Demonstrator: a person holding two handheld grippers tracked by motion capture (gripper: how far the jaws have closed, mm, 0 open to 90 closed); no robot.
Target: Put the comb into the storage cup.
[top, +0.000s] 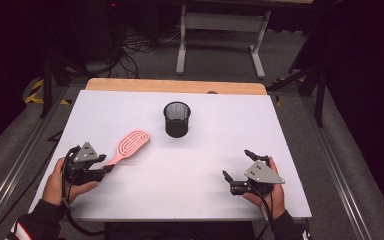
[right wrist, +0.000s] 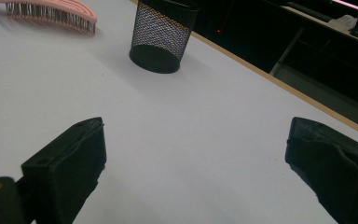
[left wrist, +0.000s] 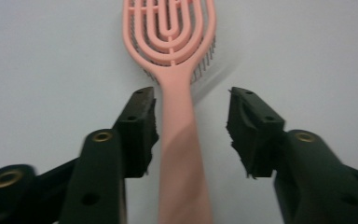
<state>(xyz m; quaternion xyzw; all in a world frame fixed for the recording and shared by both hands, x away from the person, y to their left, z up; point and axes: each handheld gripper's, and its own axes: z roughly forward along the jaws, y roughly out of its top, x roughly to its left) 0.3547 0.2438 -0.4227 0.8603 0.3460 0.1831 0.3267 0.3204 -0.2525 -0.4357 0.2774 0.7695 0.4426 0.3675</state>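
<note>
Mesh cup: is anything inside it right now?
The black mesh cup stands upright on the white table, and the part of its inside that shows from the high view looks dark and empty. Its bottom is hidden by the wall, so a small item cannot be excluded.

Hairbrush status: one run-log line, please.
hairbrush: flat on table, handle between jaws | left claw: open, not gripping | right claw: open

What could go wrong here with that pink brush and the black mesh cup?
1. The left gripper is open around the pink brush's handle, with a gap to at least one pad, so lifting now would probably leave the pink brush on the table.
2. A grip so far from the heavy head may let the brush droop or twist.
3. The black mesh cup stands free and looks light; a bump from the brush could tip it.
</note>
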